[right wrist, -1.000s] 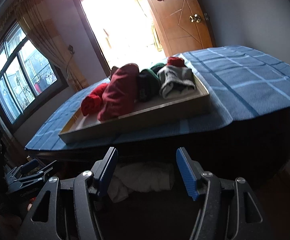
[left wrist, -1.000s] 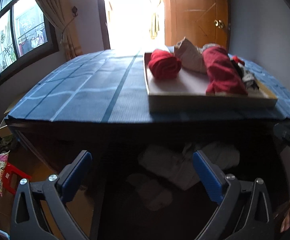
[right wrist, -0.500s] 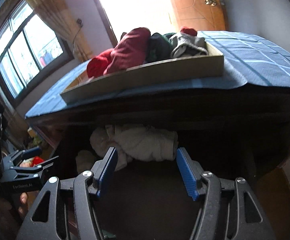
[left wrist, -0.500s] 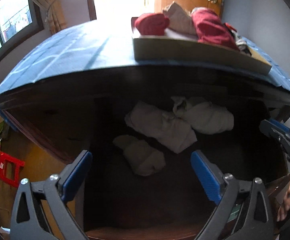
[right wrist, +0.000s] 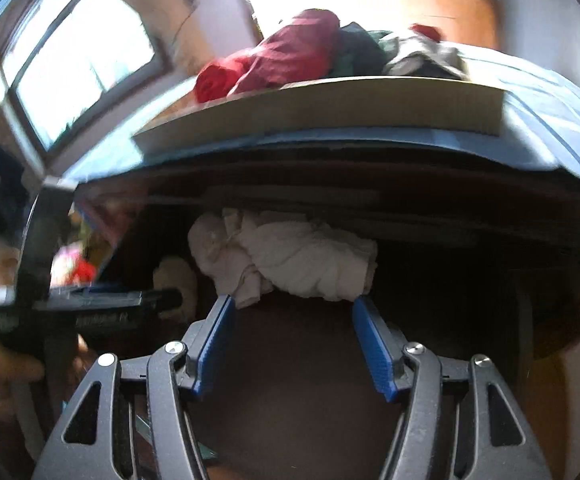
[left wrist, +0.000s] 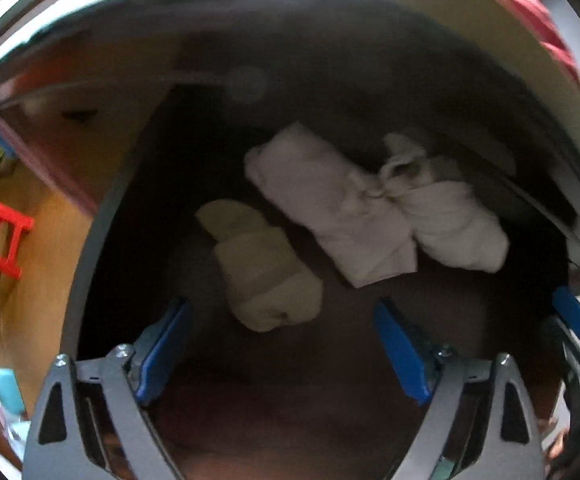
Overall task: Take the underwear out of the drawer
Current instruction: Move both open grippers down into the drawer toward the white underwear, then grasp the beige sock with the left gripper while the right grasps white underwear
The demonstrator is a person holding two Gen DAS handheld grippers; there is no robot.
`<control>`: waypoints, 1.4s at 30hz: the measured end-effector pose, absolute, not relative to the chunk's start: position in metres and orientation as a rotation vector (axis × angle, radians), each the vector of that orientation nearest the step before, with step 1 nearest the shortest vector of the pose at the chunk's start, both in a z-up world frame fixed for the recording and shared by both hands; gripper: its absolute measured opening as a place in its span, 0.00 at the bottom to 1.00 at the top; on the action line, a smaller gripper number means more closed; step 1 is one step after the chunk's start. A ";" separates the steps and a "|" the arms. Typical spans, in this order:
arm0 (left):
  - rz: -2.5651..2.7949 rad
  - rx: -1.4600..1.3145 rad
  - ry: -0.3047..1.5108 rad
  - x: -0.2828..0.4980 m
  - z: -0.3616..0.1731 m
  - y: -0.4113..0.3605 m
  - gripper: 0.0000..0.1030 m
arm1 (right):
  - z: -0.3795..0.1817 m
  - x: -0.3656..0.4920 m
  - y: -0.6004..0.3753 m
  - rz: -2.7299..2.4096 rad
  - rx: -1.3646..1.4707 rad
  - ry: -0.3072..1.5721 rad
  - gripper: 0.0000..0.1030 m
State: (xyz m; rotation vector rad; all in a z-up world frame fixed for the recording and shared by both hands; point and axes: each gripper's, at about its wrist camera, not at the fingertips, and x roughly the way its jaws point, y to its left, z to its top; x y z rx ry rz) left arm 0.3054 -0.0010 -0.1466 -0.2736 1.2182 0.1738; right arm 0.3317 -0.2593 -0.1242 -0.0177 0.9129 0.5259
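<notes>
The dark wooden drawer [left wrist: 138, 168] stands open under the table top. In it lie a cream rolled underwear [left wrist: 266, 268] and two white bundles [left wrist: 329, 204] [left wrist: 449, 220]. My left gripper [left wrist: 282, 344] points steeply down into the drawer. Its jaws are closing, and the cream roll lies just past the tips, untouched. My right gripper [right wrist: 293, 340] is open, with nothing between its fingers. It sits just short of the white bundle [right wrist: 301, 260]. The cream roll [right wrist: 178, 280] shows to its left, by the left gripper [right wrist: 90, 304].
A shallow tray [right wrist: 329, 108] with red, dark and grey clothes [right wrist: 286, 56] sits on the blue checked cloth [right wrist: 549, 120] right above the drawer. A red stool [left wrist: 2, 240] stands on the floor to the left. A hand [right wrist: 2, 368] holds the left gripper.
Both grippers have dipped from looking over the table top to looking into the drawer. The left has tilted steeply down onto the cream roll, with its jaws narrower. The right has come closer to the white bundle.
</notes>
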 end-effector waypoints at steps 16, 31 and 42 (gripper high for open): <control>0.299 -0.513 1.314 0.316 -0.176 0.024 0.78 | -0.172 0.351 -0.182 0.720 -0.809 0.878 0.61; 0.290 -0.559 1.349 0.328 -0.186 0.031 0.67 | -0.212 0.367 -0.173 0.612 -0.978 0.741 0.31; 0.064 -0.438 1.353 0.328 -0.174 0.027 0.41 | -0.168 0.403 -0.228 0.752 -0.516 1.214 0.22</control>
